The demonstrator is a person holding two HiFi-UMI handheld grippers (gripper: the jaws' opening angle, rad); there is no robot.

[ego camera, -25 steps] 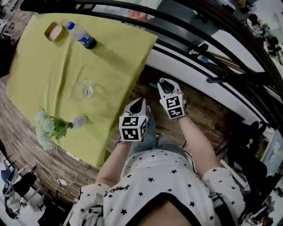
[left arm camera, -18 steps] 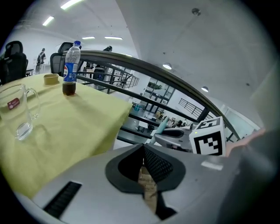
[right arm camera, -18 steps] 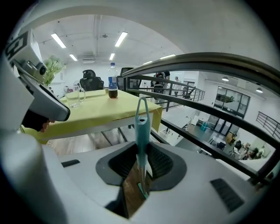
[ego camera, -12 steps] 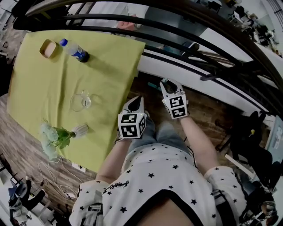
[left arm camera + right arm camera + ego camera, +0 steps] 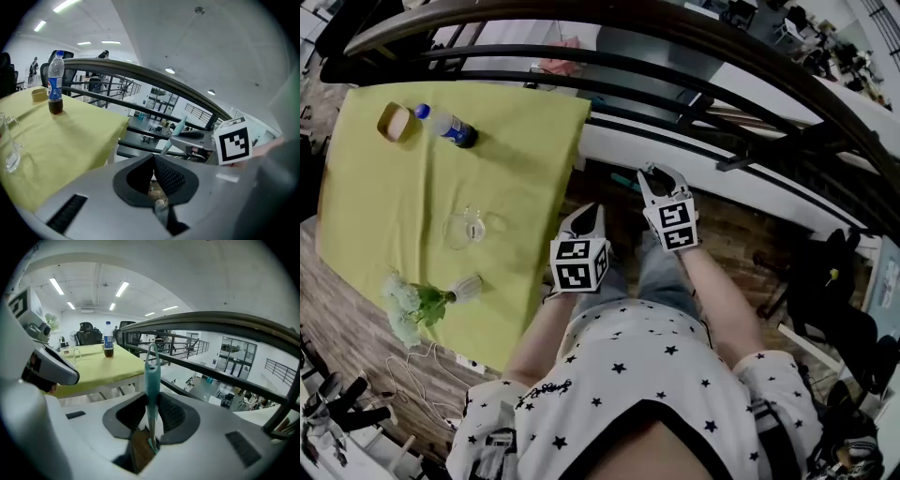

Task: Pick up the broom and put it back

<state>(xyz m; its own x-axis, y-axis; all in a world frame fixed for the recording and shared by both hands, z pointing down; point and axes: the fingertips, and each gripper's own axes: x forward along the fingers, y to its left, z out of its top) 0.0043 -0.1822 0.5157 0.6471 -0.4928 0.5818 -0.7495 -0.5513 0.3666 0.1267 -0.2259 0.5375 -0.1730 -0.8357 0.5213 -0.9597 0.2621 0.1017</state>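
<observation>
The broom shows only as a teal handle (image 5: 151, 373) on a thin metal shaft, standing upright between the pads of my right gripper (image 5: 151, 401), which is shut on it. From the head view, a short teal piece of the handle (image 5: 624, 179) pokes out beside my right gripper (image 5: 654, 172), close to the black railing. The broom's head is hidden. My left gripper (image 5: 592, 209) hangs just left of the right one, over the person's legs. Its jaws (image 5: 153, 159) meet at the tips with nothing between them. The left gripper view also catches the teal handle (image 5: 180, 126).
A table with a yellow-green cloth (image 5: 525, 150) stands to the left, carrying a cola bottle (image 5: 450, 128), a glass mug (image 5: 467, 228), a small wooden box (image 5: 394, 120) and a vase of flowers on its side (image 5: 427, 298). A curved black railing (image 5: 675, 52) runs ahead. Cables (image 5: 422, 361) lie on the wooden floor.
Both grippers have lifted a little, the right one still holding the broom handle. The table has slid left and away in the head view.
</observation>
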